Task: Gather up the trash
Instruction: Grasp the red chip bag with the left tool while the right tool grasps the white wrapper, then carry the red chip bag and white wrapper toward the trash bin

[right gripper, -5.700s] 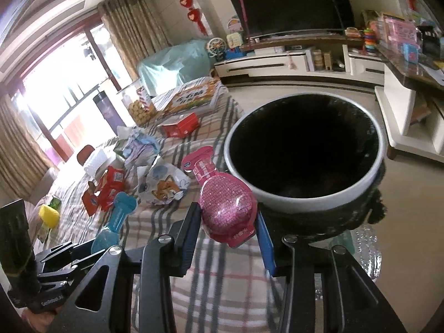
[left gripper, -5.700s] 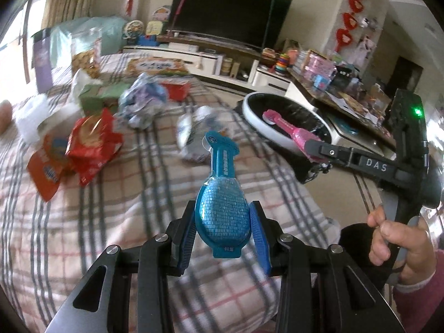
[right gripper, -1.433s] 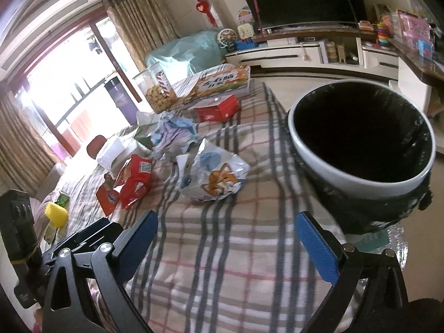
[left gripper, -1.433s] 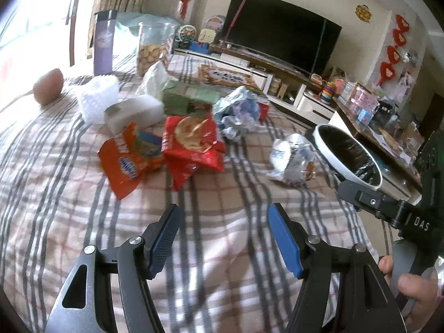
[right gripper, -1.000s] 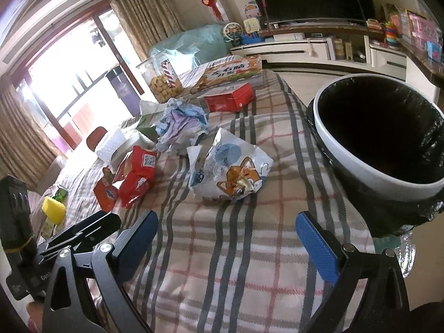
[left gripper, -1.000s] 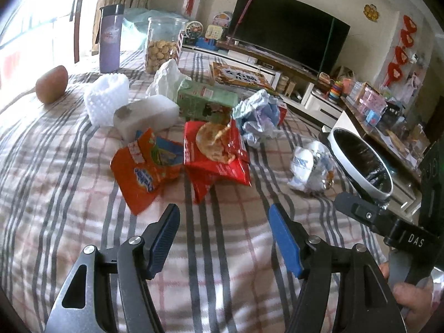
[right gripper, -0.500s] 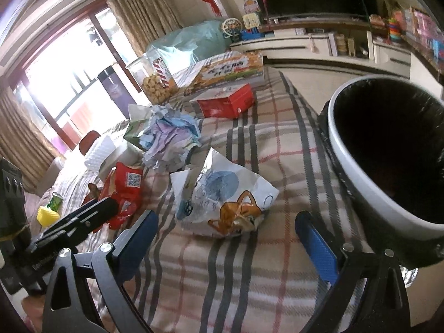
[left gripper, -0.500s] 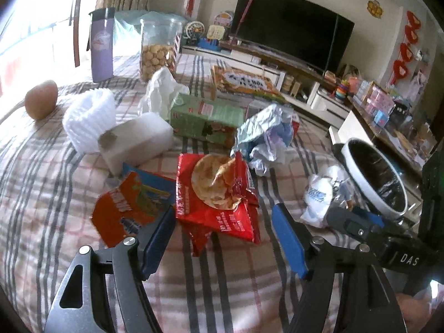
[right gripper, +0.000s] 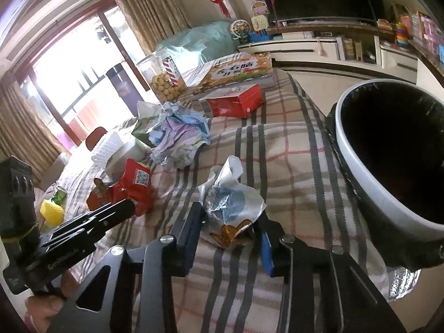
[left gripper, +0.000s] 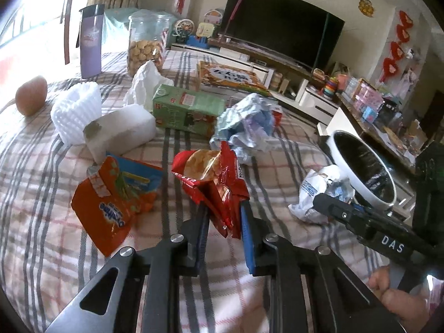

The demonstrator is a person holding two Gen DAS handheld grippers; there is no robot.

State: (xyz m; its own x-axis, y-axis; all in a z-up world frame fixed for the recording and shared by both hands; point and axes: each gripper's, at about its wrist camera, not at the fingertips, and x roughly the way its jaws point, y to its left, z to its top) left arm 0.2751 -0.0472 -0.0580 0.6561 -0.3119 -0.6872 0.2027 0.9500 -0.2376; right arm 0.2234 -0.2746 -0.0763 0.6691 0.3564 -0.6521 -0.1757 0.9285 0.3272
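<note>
Left claw (left gripper: pixel 222 222): clenched on the near end of the red snack wrapper (left gripper: pixel 213 177), mid-worktop on the plaid cloth (left gripper: pixel 41 194).

Right claw (right gripper: pixel 230 230): both pads against the white cartoon wrapper (right gripper: pixel 233 199), grasping it near the worktop's right edge.

Black-lined trash bin (right gripper: pixel 358 172) stands just beside that edge.

Orange wrapper (left gripper: pixel 116 194) lies left of the red one.

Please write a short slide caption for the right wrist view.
Right gripper closes on white snack bag beside black-lined trash bin.
</note>
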